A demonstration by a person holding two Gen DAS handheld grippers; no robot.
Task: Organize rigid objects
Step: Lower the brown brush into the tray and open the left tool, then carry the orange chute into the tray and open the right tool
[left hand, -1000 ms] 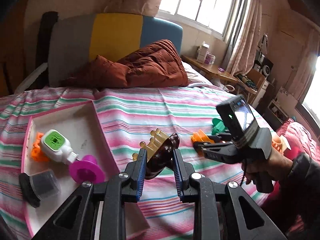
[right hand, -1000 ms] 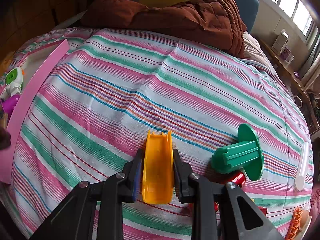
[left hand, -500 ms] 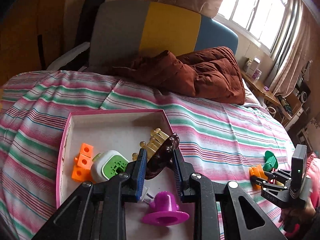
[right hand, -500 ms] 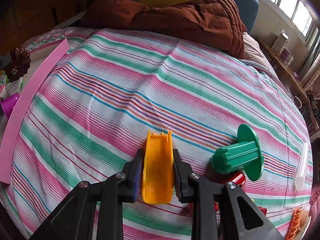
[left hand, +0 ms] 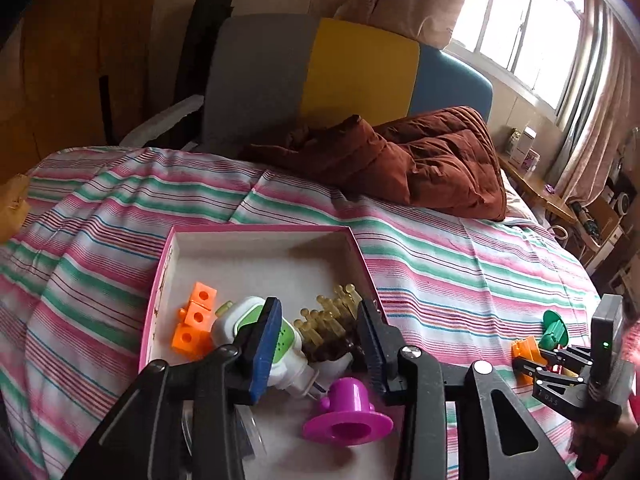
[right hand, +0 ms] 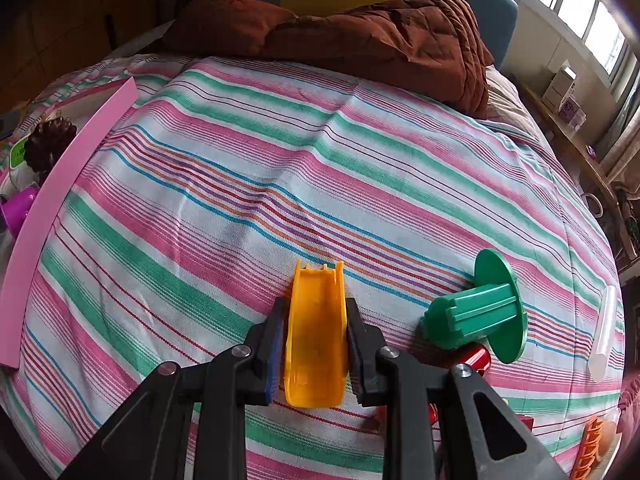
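The left gripper hung apart over the pink-rimmed box (brown hair claw inside); the right gripper, clamped on the orange plastic chute, probably needed carrying left next.

I see the striped bed carrying a pink tray, brown quilt, green spool and clear tube

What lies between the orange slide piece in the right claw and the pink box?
Nothing visible: only bare striped bedsheet separates the orange slide piece from the pink box. The green spool lies off to the other side.
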